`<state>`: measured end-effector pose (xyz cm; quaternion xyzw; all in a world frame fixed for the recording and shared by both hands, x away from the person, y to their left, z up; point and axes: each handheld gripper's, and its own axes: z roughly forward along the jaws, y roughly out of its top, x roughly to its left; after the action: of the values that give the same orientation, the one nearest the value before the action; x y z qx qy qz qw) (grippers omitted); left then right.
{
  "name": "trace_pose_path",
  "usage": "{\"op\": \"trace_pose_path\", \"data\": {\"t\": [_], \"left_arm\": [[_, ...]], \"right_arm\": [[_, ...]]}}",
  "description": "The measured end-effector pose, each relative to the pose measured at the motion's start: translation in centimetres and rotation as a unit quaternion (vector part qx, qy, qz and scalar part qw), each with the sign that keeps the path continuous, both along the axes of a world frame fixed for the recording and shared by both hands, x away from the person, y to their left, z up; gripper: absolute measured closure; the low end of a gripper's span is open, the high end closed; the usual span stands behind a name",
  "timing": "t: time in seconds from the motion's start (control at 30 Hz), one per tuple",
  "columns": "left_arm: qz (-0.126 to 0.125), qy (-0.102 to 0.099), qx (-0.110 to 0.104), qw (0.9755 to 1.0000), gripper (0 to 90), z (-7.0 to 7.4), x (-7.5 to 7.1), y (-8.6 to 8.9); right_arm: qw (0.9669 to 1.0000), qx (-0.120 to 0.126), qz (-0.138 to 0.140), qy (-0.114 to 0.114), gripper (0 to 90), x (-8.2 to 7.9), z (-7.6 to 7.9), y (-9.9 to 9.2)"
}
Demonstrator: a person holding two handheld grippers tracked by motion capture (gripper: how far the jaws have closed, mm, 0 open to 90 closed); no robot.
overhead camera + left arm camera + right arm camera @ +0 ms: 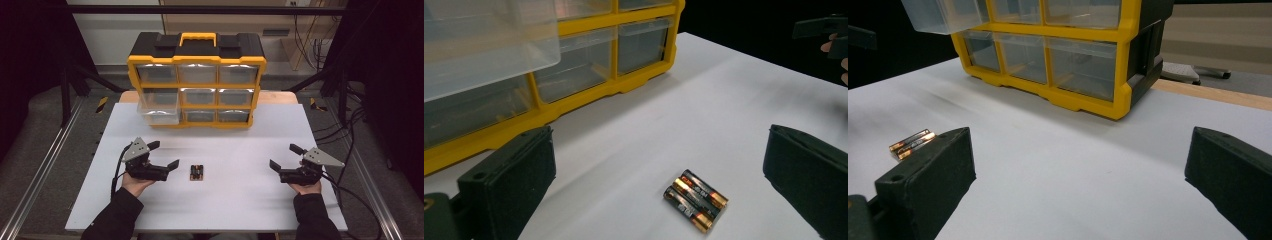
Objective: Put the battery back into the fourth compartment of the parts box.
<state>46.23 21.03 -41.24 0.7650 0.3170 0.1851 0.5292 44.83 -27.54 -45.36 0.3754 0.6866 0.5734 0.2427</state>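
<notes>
A small pack of black-and-gold batteries (196, 172) lies on the white table (225, 200), a little left of centre near the front. The left gripper view has the batteries (696, 200) lying just ahead, between the wide-apart jaws. My left gripper (166, 155) rests open on the table just left of them, holding nothing. My right gripper (285, 156) rests open at the right, well apart from the batteries (910, 143), which peek out behind its left jaw. The yellow-and-black drawer organizer (196, 80) stands at the back, its middle-left clear drawer (159, 105) pulled out.
The organizer (589, 65) has clear drawers in three rows; the open drawer (484, 40) overhangs the table. Metal rails (45, 165) run along both sides, with cables on the floor at the right (350, 135). Bare white table lies between the grippers and the organizer.
</notes>
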Motion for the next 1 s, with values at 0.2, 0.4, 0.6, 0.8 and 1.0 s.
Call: {"op": "trace_pose_path", "data": {"t": [0.2, 0.4, 0.6, 0.8, 1.0], "left_arm": [[-0.005, 0.005, 0.011, 0.9999, 0.0, -0.1, 0.2, -1.4], [-0.008, 0.020, 0.025, 0.9994, 0.0, -0.8, 0.6, -2.8], [-0.008, 0.044, 0.048, 0.9979, 0.4, -2.1, 1.1, -4.2], [-0.002, 0.064, 0.061, 0.9961, 1.1, -3.2, 1.2, -4.9], [0.015, 0.087, 0.077, 0.9932, 3.1, -4.2, 1.3, -5.3]], "right_arm": [[1.0000, 0.000, 0.000, -0.001, 0.2, 0.0, 0.0, 0.0], [1.0000, 0.000, 0.000, 0.002, 0.2, 0.0, 0.0, 0.0], [1.0000, -0.001, 0.001, 0.001, 0.2, 0.0, 0.0, 0.0], [1.0000, -0.001, 0.000, 0.001, 0.2, 0.0, 0.0, 0.0], [1.0000, -0.001, 0.000, 0.002, 0.2, 0.0, 0.0, 0.1]]}}
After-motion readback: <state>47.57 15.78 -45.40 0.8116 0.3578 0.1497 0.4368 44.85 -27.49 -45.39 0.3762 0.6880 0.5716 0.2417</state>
